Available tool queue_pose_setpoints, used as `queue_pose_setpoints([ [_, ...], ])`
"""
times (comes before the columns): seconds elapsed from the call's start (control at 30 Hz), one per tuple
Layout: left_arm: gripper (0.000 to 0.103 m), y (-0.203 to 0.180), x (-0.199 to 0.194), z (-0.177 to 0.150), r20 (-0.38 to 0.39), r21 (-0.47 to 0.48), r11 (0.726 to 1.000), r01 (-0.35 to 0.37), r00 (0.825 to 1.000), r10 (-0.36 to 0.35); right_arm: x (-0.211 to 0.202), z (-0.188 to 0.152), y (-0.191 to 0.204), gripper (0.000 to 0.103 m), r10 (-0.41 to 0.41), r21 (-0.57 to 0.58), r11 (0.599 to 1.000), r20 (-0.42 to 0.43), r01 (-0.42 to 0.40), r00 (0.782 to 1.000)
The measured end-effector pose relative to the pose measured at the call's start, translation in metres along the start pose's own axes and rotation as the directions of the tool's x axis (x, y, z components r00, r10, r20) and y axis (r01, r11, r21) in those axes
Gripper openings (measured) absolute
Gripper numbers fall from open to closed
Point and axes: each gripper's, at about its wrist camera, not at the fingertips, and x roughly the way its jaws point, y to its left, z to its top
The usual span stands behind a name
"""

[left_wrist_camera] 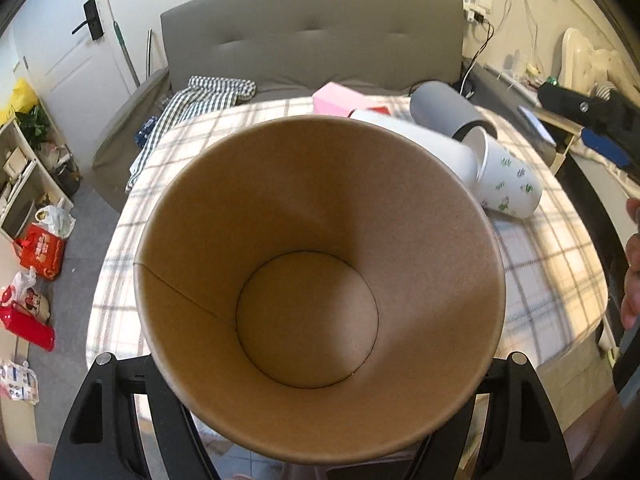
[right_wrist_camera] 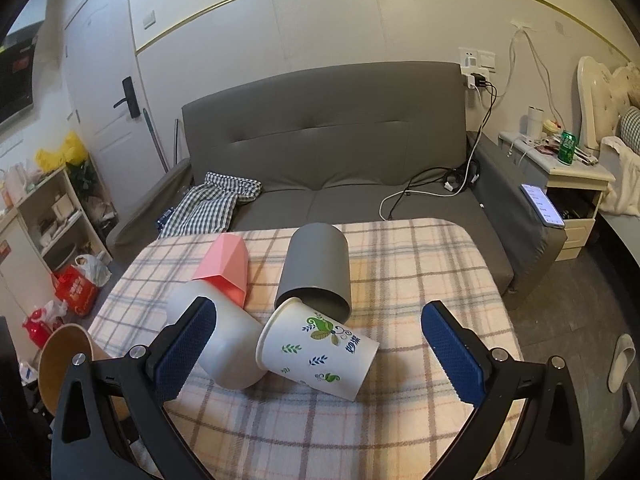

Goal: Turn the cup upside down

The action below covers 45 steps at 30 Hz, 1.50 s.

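A brown paper cup (left_wrist_camera: 316, 292) fills the left wrist view, its open mouth facing the camera and its bottom towards me. My left gripper (left_wrist_camera: 316, 420) is shut on its base; the fingertips are hidden behind the cup. The same cup (right_wrist_camera: 64, 364) shows at the left edge of the right wrist view, held off the table's left front corner. My right gripper (right_wrist_camera: 320, 356) is open and empty above the table, over a white leaf-printed paper cup (right_wrist_camera: 320, 352) lying on its side.
On the plaid-covered table (right_wrist_camera: 420, 280) lie a frosted white cup (right_wrist_camera: 224, 344), a grey cup (right_wrist_camera: 316, 268) and a pink box (right_wrist_camera: 228, 272). A grey sofa (right_wrist_camera: 340, 152) stands behind. Shelves and bags are at the left, a nightstand at the right.
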Motion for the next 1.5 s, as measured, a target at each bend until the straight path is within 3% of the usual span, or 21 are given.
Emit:
queue_pose_setpoints([
  [0.17,0.079,0.004,0.003,-0.003,-0.005,-0.033,0.999,0.021,1.0,-0.021,-0.002,-0.002,0.002,0.103,-0.004,-0.009,1.0,-0.006,0.004,1.0],
  [0.3,0.079,0.0,-0.001,-0.004,-0.034,0.005,1.0,0.016,0.999,-0.016,-0.003,-0.004,0.004,0.103,-0.008,-0.021,1.0,-0.009,0.008,1.0],
  [0.5,0.081,0.006,-0.008,-0.005,-0.15,0.019,0.999,0.029,0.988,-0.026,-0.005,-0.003,0.005,0.103,0.003,-0.01,1.0,-0.008,-0.003,1.0],
  [0.83,0.081,0.014,-0.011,0.011,-0.095,-0.014,1.0,0.004,0.995,-0.005,-0.01,0.001,0.001,0.103,0.018,0.004,1.0,-0.005,-0.018,1.0],
  [1.1,0.081,0.013,0.0,0.007,-0.114,-0.04,0.999,0.025,0.993,-0.029,-0.013,0.002,-0.006,0.103,0.006,0.014,1.0,0.0,-0.006,1.0],
  [1.4,0.081,0.016,-0.02,-0.002,-0.024,-0.07,0.995,0.076,0.997,-0.077,-0.012,-0.011,0.003,0.103,-0.025,-0.034,0.999,-0.018,0.025,1.0],
  [1.5,0.086,0.026,-0.035,-0.006,0.061,-0.067,0.994,0.09,0.994,-0.086,-0.018,-0.019,0.012,0.103,-0.03,-0.056,0.998,-0.016,0.029,0.999],
])
